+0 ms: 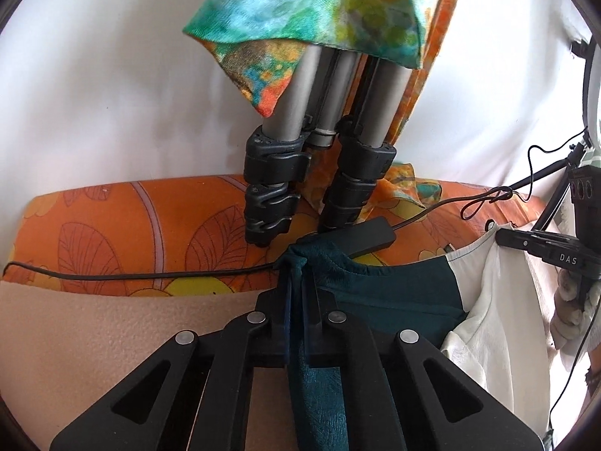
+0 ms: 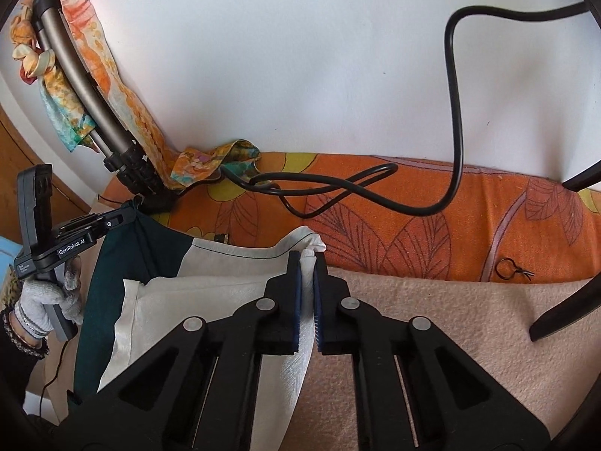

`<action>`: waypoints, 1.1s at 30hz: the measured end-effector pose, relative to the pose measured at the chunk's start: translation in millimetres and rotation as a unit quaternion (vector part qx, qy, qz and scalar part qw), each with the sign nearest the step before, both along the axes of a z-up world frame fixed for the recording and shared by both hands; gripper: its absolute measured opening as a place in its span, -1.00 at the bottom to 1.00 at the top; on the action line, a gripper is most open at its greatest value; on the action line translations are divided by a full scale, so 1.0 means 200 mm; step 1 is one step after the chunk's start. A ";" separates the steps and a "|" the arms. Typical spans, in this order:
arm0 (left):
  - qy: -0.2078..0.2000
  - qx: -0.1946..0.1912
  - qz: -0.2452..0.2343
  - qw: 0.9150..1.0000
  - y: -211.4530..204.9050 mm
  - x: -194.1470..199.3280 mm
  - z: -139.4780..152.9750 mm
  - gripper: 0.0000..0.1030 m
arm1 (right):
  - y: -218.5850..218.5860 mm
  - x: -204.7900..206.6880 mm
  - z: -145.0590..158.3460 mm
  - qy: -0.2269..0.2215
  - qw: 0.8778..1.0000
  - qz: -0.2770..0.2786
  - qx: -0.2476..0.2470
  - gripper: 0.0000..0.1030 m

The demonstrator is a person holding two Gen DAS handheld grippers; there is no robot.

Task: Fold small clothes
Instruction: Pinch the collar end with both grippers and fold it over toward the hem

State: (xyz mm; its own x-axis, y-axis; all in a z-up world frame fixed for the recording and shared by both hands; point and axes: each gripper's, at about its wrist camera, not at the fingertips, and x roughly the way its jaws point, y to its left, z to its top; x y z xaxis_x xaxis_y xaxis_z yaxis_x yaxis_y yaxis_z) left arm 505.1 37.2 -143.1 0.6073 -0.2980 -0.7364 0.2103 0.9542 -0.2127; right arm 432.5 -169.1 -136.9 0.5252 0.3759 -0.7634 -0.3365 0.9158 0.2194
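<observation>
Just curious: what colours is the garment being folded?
The garment is dark teal and white, clearest in the right wrist view.

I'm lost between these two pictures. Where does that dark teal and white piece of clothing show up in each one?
Left wrist view: the garment fills the lower right, its teal corner pinched in the left tongs.
Right wrist view: it lies lower left, its white corner pinched in the right tongs.
Shared landmark: the tripod legs draped in a colourful scarf, top centre in the left view, upper left in the right.

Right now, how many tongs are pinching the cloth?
2. The left tongs pinch the cloth's dark green corner; the right tongs pinch its white corner. No others visible.
</observation>
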 end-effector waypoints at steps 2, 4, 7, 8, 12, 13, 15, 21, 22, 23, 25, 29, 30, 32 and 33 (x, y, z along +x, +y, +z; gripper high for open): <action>-0.009 0.001 -0.003 1.000 0.00 -0.03 0.02 -0.96 | 0.00 -0.01 0.03 -0.005 1.000 0.001 0.000 -0.89; -0.012 -0.006 -0.005 1.000 0.01 -0.05 0.05 -0.96 | 0.00 -0.03 0.07 -0.012 1.000 0.005 0.003 -0.89; -0.021 -0.010 -0.011 1.000 0.02 -0.08 0.11 -0.96 | 0.00 -0.07 0.15 -0.022 1.000 0.009 0.009 -0.90; -0.025 -0.013 -0.012 1.000 0.02 -0.10 0.13 -0.96 | -0.01 -0.09 0.18 -0.025 1.000 0.011 0.011 -0.90; -0.043 -0.015 -0.021 0.999 0.02 -0.18 0.23 -0.96 | -0.01 -0.17 0.28 -0.036 0.999 0.020 0.015 -0.90; -0.046 -0.015 -0.024 0.999 0.01 -0.19 0.26 -0.96 | 0.00 -0.20 0.31 -0.039 0.999 0.025 0.015 -0.90; -0.052 -0.016 -0.029 0.998 0.01 -0.25 0.31 -0.96 | 0.00 -0.27 0.37 -0.047 0.998 0.033 0.016 -0.90; -0.065 -0.019 -0.037 0.997 0.02 -0.47 0.44 -0.96 | -0.01 -0.50 0.51 -0.056 0.997 0.043 0.019 -0.90; -0.069 -0.017 -0.039 0.997 0.00 -0.51 0.46 -0.96 | -0.01 -0.54 0.53 -0.056 0.997 0.045 0.019 -0.90; -0.071 -0.016 -0.042 0.996 -0.01 -0.56 0.48 -0.96 | -0.01 -0.59 0.54 -0.057 0.997 0.047 0.018 -0.90; -0.074 -0.017 -0.043 0.996 -0.01 -0.64 0.51 -0.96 | 0.00 -0.69 0.57 -0.059 0.997 0.051 0.016 -0.90; -0.080 -0.018 -0.050 0.995 0.02 -0.85 0.55 -0.96 | 0.01 -0.90 0.60 -0.062 0.996 0.057 0.015 -0.90; -0.081 -0.018 -0.052 0.995 0.03 -0.91 0.56 -0.96 | 0.01 -0.97 0.59 -0.062 0.996 0.060 0.013 -0.90; -0.081 -0.016 -0.056 0.995 0.04 -1.04 0.55 -0.96 | 0.01 -1.10 0.58 -0.062 0.996 0.063 0.014 -0.90; -0.081 -0.017 -0.057 0.995 0.05 -1.10 0.54 -0.96 | 0.01 -1.17 0.56 -0.061 0.996 0.064 0.017 -0.90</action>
State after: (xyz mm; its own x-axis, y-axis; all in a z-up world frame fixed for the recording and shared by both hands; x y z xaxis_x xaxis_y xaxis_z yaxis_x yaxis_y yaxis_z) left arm 285.8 48.1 -34.1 0.6785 -0.3942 -0.6199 0.3501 0.9154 -0.1989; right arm 199.2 -166.9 -24.6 0.5591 0.4698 -0.6831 -0.4761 0.8565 0.1994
